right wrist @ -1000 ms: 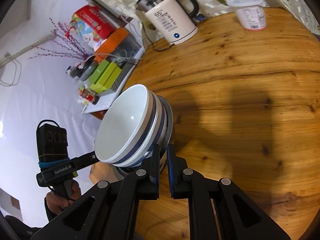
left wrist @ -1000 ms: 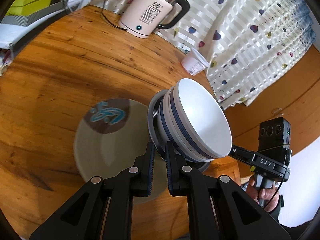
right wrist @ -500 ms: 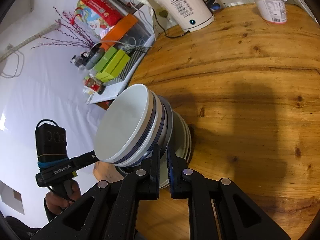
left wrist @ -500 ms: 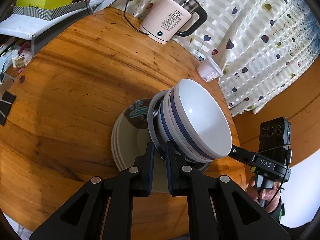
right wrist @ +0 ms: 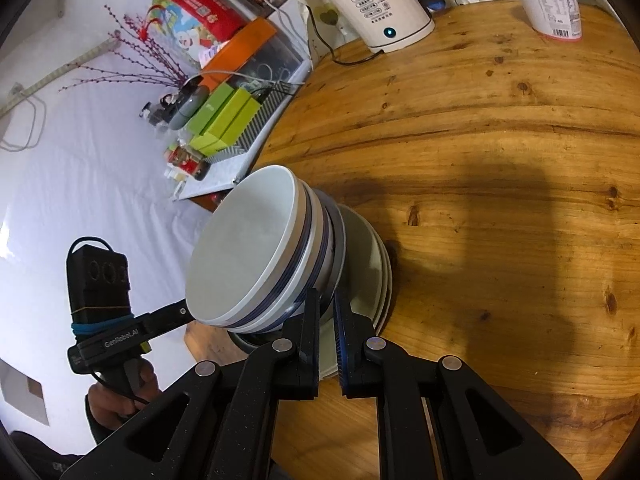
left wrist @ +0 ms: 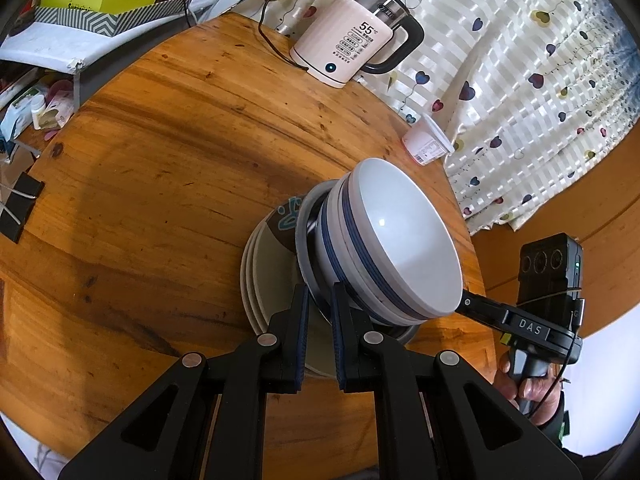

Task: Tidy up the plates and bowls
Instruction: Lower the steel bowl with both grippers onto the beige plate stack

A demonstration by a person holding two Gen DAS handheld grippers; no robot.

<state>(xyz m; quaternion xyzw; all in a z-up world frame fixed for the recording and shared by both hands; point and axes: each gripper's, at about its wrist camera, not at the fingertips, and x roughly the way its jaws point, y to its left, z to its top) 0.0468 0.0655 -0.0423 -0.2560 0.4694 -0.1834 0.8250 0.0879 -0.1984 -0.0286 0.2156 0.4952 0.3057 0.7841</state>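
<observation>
Your left gripper is clamped on the rim of the grey plate that carries the nested bowls. Your right gripper is clamped on the same plate's rim from the opposite side, its jaws closed to the thickness of the rim. Between them, you hold the plate and the bowl stack tilted steeply, so that the white interior of the top bowl faces sideways in both wrist views.

The bowls are white with dark blue bands and sit one inside another on the grey plate. Directly behind the held plate lies a stack of pale plates on the wooden table; the uppermost shows a brown patch with a teal motif. Whether the held plate touches that stack cannot be determined.

At the far edge of the table stand a cream electric kettle, displaying 55, and a sealed white plastic cup. A heart-patterned curtain hangs behind them.
</observation>
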